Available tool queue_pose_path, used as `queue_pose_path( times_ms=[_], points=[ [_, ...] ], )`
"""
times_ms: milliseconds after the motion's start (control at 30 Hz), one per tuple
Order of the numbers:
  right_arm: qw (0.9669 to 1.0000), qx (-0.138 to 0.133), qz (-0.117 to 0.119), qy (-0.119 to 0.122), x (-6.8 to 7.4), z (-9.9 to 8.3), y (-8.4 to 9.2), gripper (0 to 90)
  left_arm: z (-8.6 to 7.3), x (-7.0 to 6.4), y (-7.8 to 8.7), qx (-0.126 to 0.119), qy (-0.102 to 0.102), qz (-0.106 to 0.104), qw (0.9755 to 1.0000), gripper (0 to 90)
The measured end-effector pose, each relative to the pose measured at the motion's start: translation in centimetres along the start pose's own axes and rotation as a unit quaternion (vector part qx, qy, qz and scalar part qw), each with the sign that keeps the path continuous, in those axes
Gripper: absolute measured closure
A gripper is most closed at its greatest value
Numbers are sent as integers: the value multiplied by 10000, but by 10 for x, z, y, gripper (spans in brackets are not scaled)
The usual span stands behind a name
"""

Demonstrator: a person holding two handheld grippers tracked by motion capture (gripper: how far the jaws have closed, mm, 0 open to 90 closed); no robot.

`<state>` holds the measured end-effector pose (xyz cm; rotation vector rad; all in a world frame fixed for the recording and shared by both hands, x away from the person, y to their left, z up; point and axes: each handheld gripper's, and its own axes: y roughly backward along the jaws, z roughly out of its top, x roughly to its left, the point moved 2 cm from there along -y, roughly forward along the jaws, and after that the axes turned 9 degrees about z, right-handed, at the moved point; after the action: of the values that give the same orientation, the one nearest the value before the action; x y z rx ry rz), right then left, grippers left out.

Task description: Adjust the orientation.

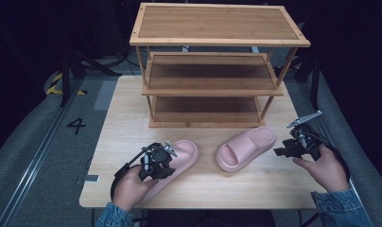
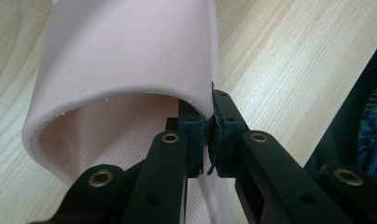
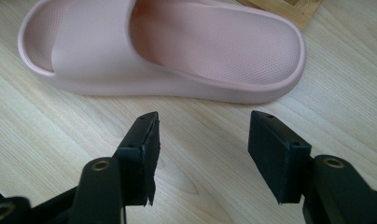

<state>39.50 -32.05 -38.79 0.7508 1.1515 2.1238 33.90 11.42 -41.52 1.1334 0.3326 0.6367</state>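
Observation:
Two pink slide sandals lie on the wooden table (image 1: 203, 184). The left sandal (image 1: 182, 153) sits at the front left, and my left gripper (image 1: 157, 166) is shut on the edge of its strap (image 2: 130, 51), one jaw inside the strap and one outside. The right sandal (image 1: 246, 147) lies at an angle just in front of the shelf; the right gripper view shows it as a pink sandal (image 3: 177, 51) a short way ahead of the jaws. My right gripper (image 1: 281, 151) hovers to its right, open, with bare table between its jaws (image 3: 203, 154).
A three-tier bamboo shoe rack (image 1: 212, 66) stands at the back of the table, its shelves bare. Its bottom corner (image 3: 289, 7) shows beyond the right sandal. The table's front edge lies close under both hands. Grey floor with a marked "4" (image 1: 76, 125) lies left.

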Motion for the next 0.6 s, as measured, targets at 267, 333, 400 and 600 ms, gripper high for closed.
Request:
queue_pose_path(
  times_ms=[267, 333, 400, 600],
  points=[
    [10000, -12, -17, -41, -1, -3, 1, 439, 4, 4, 22, -187, -7, 173, 9997, 832],
    [10000, -27, -27, -46, -1, -4, 2, 438, 5, 5, 27, -229, -18, 211, 9995, 833],
    [10000, -35, -38, -67, -1, -4, 3, 439, 6, 6, 32, -283, -16, 207, 9994, 834],
    [10000, -17, -31, -69, 0, -5, 2, 439, 9, 12, 44, -278, 210, -41, 9994, 838]
  ],
)
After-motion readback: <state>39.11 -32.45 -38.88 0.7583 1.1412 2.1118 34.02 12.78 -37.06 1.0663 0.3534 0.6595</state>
